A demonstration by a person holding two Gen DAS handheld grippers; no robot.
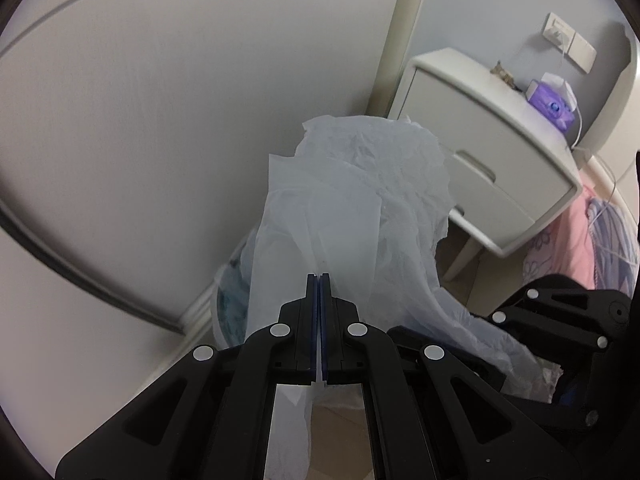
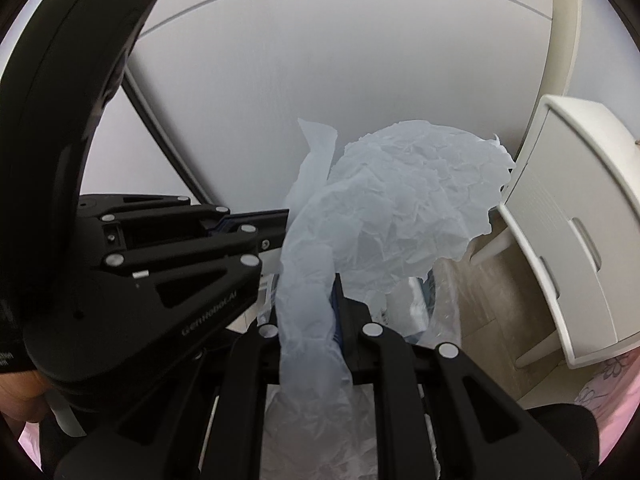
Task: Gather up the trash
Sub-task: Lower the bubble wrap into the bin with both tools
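A thin, crinkled, translucent white trash bag hangs lifted above a small bin by the wall. My left gripper is shut on one edge of the bag. My right gripper is shut on another bunched strip of the same bag, which drapes over its fingers. The left gripper also shows in the right wrist view, reaching in from the left and touching the bag. The right gripper shows at the lower right of the left wrist view.
A white nightstand stands to the right, with a purple tissue box and a cable on top. A pale wardrobe door fills the left. Pink bedding lies at the far right. The floor is light wood.
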